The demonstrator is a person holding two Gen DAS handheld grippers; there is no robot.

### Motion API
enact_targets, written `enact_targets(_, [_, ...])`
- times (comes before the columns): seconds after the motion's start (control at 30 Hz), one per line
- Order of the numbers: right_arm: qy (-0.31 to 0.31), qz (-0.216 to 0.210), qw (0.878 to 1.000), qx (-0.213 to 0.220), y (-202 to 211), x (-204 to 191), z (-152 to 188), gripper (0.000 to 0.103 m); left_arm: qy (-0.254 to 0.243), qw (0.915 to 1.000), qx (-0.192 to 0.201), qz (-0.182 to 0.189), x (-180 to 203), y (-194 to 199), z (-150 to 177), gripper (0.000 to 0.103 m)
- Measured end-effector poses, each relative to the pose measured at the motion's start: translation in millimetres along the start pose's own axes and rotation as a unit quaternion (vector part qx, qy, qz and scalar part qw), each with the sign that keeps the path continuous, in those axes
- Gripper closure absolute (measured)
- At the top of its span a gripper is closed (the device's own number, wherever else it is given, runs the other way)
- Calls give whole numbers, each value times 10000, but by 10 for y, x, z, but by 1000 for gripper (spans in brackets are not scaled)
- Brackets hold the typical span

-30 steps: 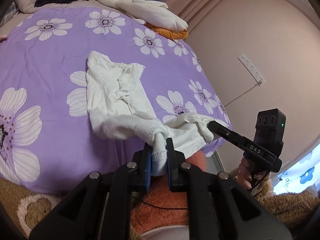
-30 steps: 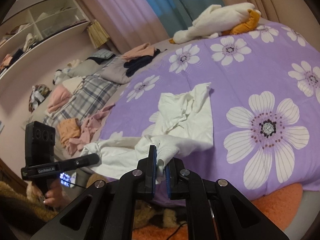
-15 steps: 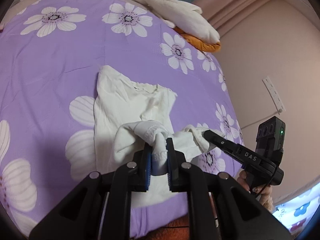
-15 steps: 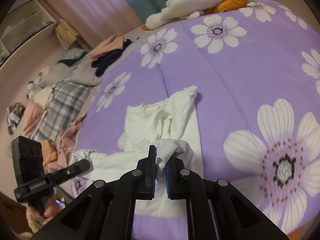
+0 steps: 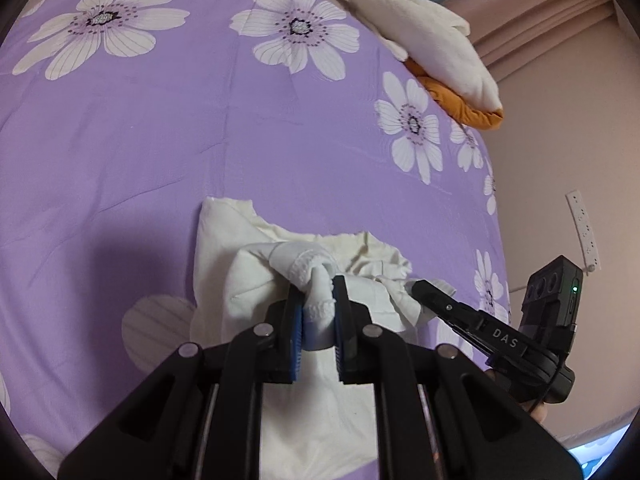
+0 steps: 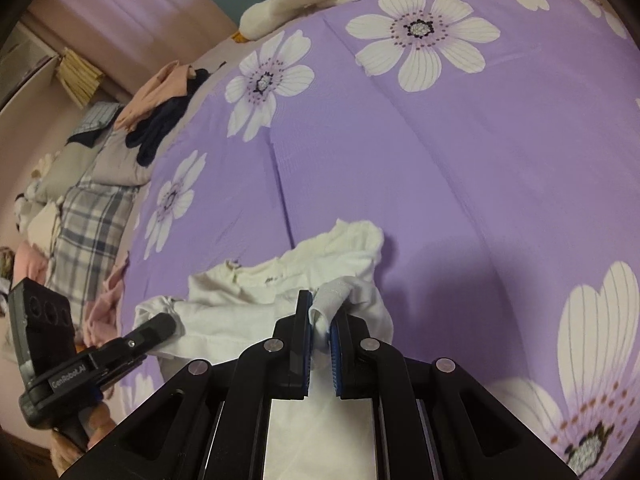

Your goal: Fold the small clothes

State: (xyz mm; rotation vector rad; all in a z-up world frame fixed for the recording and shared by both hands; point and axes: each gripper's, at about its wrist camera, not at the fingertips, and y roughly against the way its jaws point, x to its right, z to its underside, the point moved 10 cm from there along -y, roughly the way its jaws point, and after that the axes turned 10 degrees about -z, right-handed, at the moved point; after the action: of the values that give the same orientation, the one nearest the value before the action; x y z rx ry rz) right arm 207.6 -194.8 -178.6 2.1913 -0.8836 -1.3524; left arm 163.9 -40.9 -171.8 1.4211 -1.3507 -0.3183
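The small white garment [image 5: 224, 276] lies rumpled and partly doubled over on the purple flowered bedspread [image 5: 160, 140]. The left gripper [image 5: 318, 316] and right gripper [image 6: 320, 320] each pinch a bunched edge.

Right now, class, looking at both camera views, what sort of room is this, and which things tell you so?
Most likely a bedroom: a purple flowered bedspread covers a bed, curtains hang behind it, and loose clothes lie piled along its edge.
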Motion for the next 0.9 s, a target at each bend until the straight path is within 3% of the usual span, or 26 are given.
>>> enact_targets(0.2, [-151, -1, 9999, -31, -145, 126, -106, 90, 194, 9994, -289, -88, -153, -313, -85, 89])
enact_targets(0.27, [-192, -124, 9997, -22, -121, 131, -119, 77, 275, 9991, -327, -38, -172, -318, -101, 86])
enact_targets(0.3, [-225, -208, 9995, 5, -83, 122, -132, 63, 292, 9991, -292, -20, -171, -284, -120, 82])
enact_targets(0.33, [-238, -272, 9993, 80, -43, 106, -160, 56, 290, 9993, -216, -31, -164, -236, -138, 76])
enact_targets(0.43, [-84, -195, 9989, 416, 172, 71, -269, 56, 115, 9994, 264, -199, -138, 12, -219, 53])
enact_targets(0.6, [176, -93, 9982, 560, 403, 79, -259, 56, -339, 9954, 811, -381, -110, 382, -200, 39])
enact_targets(0.73, [234, 29, 9990, 378, 236, 188, -211, 56, -433, 9966, 504, -491, -201, 289, 24, 39])
enact_targets(0.9, [235, 83, 9997, 63, -70, 241, -132, 59, -256, 9975, -199, -624, -351, -11, 422, 41])
